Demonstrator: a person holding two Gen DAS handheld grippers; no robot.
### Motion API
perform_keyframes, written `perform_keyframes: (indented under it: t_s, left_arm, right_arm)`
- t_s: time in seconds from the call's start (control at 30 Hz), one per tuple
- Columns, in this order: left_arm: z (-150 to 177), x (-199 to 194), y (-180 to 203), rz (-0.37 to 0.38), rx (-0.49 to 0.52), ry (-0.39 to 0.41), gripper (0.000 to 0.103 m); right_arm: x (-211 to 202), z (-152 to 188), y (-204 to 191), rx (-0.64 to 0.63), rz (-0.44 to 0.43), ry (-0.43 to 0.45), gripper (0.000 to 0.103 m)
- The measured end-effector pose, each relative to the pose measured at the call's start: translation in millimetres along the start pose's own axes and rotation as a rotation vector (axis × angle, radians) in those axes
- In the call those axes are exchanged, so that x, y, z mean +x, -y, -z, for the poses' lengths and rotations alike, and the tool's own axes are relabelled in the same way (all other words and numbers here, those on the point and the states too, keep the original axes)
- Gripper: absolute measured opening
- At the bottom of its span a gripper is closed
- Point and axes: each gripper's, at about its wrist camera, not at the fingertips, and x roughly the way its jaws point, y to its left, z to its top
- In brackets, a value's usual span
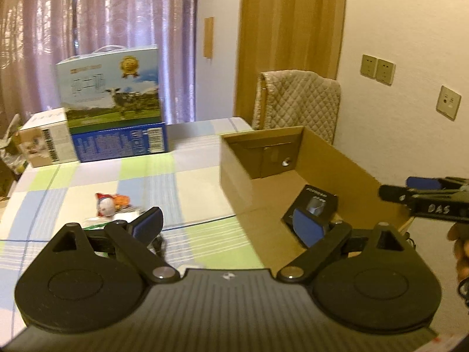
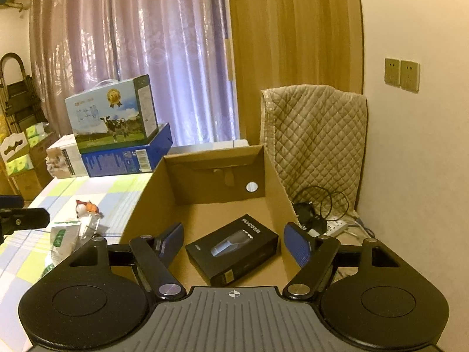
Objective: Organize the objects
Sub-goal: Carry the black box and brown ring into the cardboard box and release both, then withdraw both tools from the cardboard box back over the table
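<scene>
An open cardboard box [image 2: 217,158] [image 1: 234,158] stands on the checked tablecloth at the right. Flat on its floor lies a black shaver package [image 2: 233,249] [image 1: 315,205]. My right gripper [image 2: 233,242] hovers open just above that package, one finger on each side, touching nothing. My left gripper [image 1: 228,224] is open and empty, straddling the box's left wall. Left of the box lie a small red-and-white toy [image 1: 107,204] [image 2: 85,206] and a green-and-white packet [image 2: 61,239]. The right gripper's fingers [image 1: 410,193] show at the right edge of the left wrist view.
Stacked cartons [image 1: 114,102] [image 2: 114,129] with a cow picture stand at the table's far side before curtains. A quilted chair back [image 2: 316,138] is behind the box. A power strip with cables [image 2: 325,220] lies right of it. A hand [image 1: 460,243] holds the right gripper.
</scene>
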Motion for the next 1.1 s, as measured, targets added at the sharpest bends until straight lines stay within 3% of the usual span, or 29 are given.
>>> perform_keyframes:
  t_s: [0.5, 0.87, 1.1]
  left_arm:
    - [31, -81, -78, -0.186, -0.03, 0.015, 0.098]
    - [64, -133, -127, -0.301, -0.09, -0.002, 0.1]
    - [76, -144, -139, -0.319, -0.095, -0.019, 0.102]
  right_arm:
    - [-61, -8, -83, -0.049, -0.13, 0.078, 0.073]
    - [-55, 32, -144, -0.046, -0.245, -0.015, 0.073]
    - [-49, 53, -167, -0.023, -0.28, -0.062, 0.073]
